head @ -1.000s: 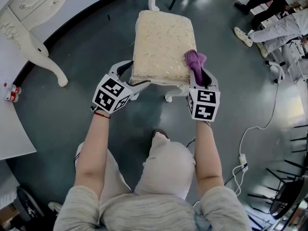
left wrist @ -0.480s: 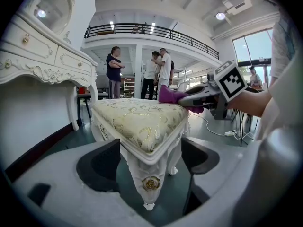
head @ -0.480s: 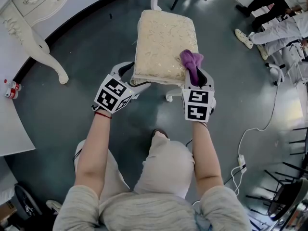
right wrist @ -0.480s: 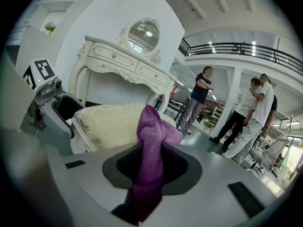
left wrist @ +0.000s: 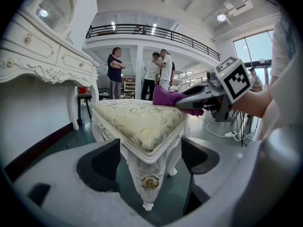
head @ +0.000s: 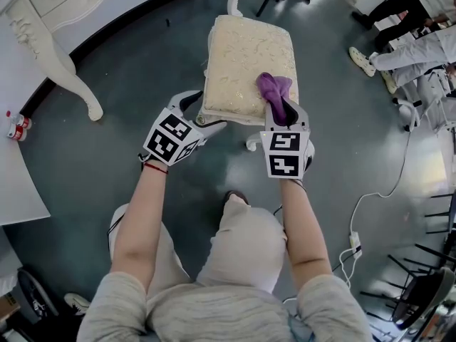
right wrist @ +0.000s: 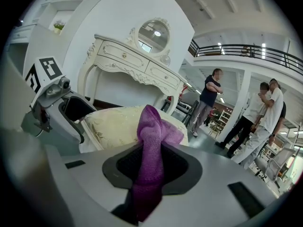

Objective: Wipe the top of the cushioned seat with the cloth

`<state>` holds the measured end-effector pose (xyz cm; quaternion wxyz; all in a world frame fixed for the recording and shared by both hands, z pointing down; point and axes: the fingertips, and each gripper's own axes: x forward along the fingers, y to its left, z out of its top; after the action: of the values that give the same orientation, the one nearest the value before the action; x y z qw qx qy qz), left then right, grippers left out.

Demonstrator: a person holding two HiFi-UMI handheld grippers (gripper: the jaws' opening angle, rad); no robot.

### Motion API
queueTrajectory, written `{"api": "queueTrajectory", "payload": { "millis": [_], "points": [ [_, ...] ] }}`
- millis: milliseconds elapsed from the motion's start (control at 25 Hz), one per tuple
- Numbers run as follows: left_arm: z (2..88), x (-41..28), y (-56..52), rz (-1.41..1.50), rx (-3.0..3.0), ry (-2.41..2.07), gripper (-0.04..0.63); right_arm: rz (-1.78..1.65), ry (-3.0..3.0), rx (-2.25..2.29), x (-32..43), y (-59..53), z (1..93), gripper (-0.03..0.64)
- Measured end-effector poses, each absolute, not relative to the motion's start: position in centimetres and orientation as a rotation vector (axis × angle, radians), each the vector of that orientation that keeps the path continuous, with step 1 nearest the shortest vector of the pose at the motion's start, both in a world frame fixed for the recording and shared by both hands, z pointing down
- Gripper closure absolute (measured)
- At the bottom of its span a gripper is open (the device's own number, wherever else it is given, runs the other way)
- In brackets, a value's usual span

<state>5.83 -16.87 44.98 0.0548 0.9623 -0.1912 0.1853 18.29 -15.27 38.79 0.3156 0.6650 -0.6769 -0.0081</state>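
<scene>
The cushioned seat [head: 246,48] is a cream, gold-patterned stool with white carved legs, just ahead of my knees. My right gripper [head: 285,116] is shut on a purple cloth [head: 274,91], which rests bunched on the seat's near right part. The right gripper view has the cloth [right wrist: 151,145] pinched upright between the jaws, with the seat [right wrist: 113,122] behind it. My left gripper [head: 201,116] is open at the seat's near left corner. In the left gripper view, that corner and its leg [left wrist: 147,174] stand between the jaws with gaps on both sides.
A white carved dressing table [head: 43,34] runs along the left, with a small bottle [head: 18,125] on the white surface beside it. People stand at the upper right [head: 406,41]. A white cable [head: 370,198] lies on the floor; black chair legs [head: 427,276] are at the lower right.
My right gripper has carried the cloth leftward, from the seat's right edge to further in over its near right part. The left gripper stays at the near left corner.
</scene>
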Motion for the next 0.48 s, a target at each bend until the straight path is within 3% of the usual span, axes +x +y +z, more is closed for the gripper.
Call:
{"api": "queueTrajectory", "payload": {
  "millis": [480],
  "points": [
    [44.7, 5.4, -16.8, 0.554, 2.923, -0.588, 0.183, -0.041, -1.844, 1.692, 14.7, -16.5, 38.6, 0.523]
  ]
}}
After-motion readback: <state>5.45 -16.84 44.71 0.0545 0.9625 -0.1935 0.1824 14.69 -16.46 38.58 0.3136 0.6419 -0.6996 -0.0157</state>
